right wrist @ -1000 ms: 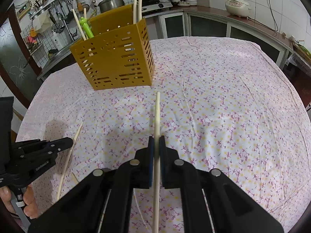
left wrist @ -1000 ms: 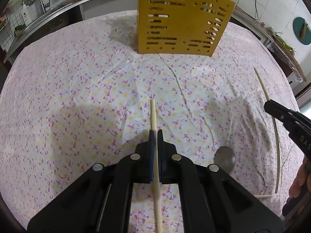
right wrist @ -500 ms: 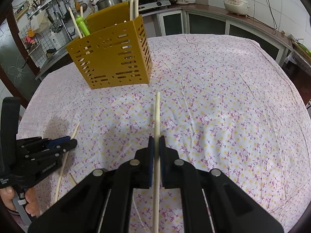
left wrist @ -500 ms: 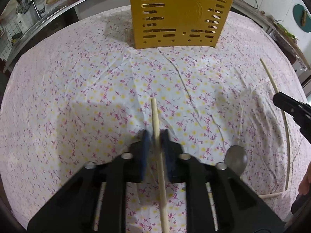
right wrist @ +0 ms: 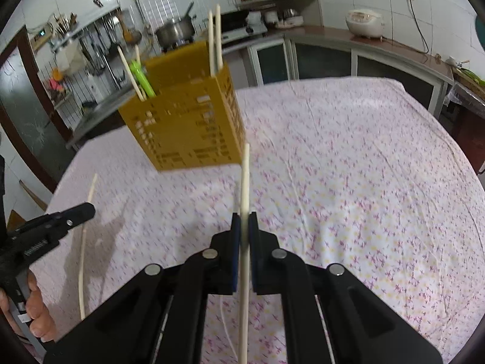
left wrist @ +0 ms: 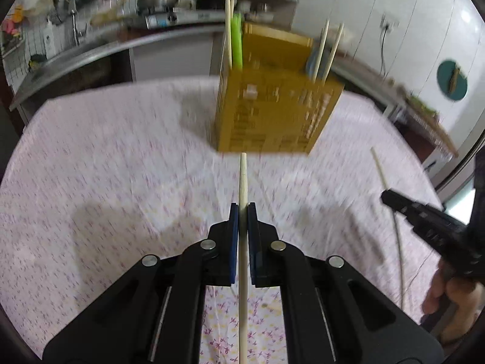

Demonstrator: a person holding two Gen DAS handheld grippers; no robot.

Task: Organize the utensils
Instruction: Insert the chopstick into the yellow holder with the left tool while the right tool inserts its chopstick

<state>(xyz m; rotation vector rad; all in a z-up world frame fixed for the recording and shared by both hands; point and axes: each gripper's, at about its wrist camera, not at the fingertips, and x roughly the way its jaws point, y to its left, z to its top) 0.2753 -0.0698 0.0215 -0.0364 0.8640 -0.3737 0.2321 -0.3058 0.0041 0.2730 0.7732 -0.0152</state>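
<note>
Chopsticks both sides: left hand-held gripper (left wrist: pixel 242 209) clamps one chopstick (left wrist: pixel 242 182), right hand-held gripper (right wrist: pixel 244 221) another (right wrist: pixel 245 179). Only the right view shows the rice cooker (right wrist: pixel 365 23).

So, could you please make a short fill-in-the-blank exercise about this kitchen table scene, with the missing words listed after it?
1. Each gripper, the left gripper and the right gripper, is shut on one pale wooden ____.
2. The slotted plastic utensil holder standing on the table is ____ in colour.
3. Among the sticks standing in the holder there is one bright ____ utensil.
4. The floral tablecloth has a purple and yellow ____ print.

Missing words: chopstick; yellow; green; flower
</note>
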